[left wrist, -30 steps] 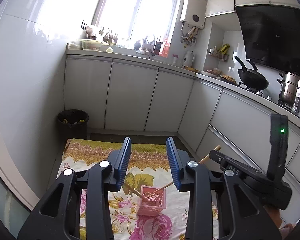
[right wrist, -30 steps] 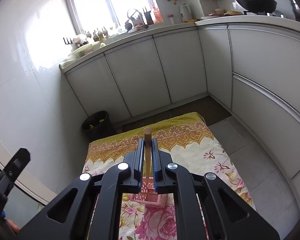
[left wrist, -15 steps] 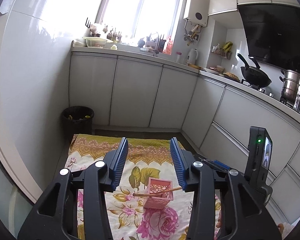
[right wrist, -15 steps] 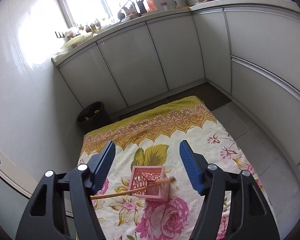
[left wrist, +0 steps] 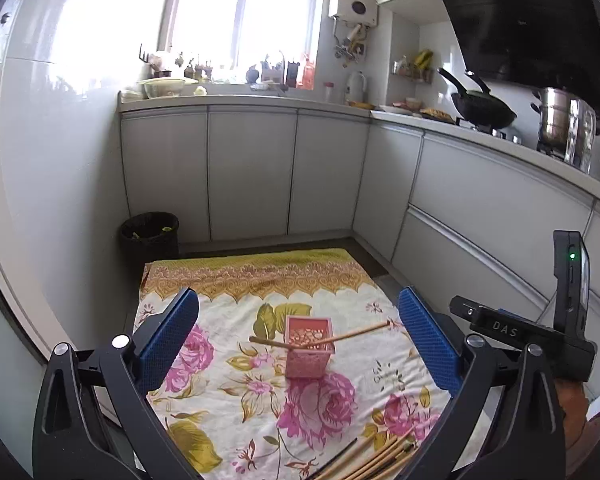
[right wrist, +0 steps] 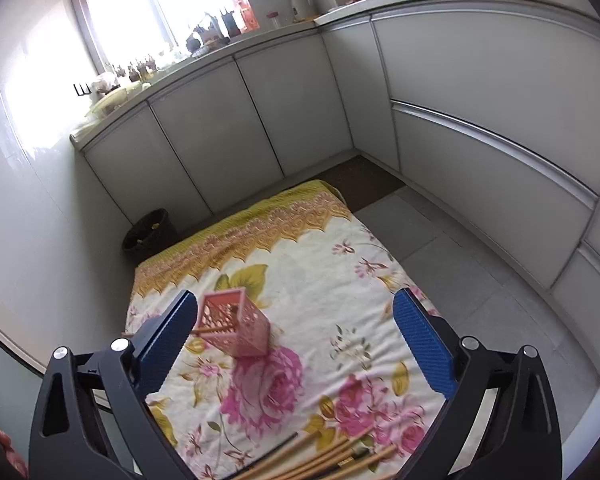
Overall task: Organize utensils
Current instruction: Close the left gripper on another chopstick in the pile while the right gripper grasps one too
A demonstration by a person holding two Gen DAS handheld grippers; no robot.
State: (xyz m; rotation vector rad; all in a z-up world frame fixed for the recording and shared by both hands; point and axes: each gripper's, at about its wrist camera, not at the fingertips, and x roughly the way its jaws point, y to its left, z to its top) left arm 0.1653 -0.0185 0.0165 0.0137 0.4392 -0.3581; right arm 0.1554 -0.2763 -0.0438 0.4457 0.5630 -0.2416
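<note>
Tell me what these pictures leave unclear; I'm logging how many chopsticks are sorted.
- Loose chopsticks: left wrist view, cut off by the bottom edge and the left gripper's frame; count unknowable.
- Pink basket: right wrist view, blurred; contents unreadable.
- Chopstick across the basket: right wrist view, mostly hidden behind the right gripper's finger.

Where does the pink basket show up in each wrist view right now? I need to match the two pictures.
Left wrist: pink basket low centre, between the open fingers, two chopsticks lying across its rim.
Right wrist: pink basket lower left of centre, just beside the left finger.
Shared landmark: black waste bin beyond the floral cloth's far left corner.
</note>
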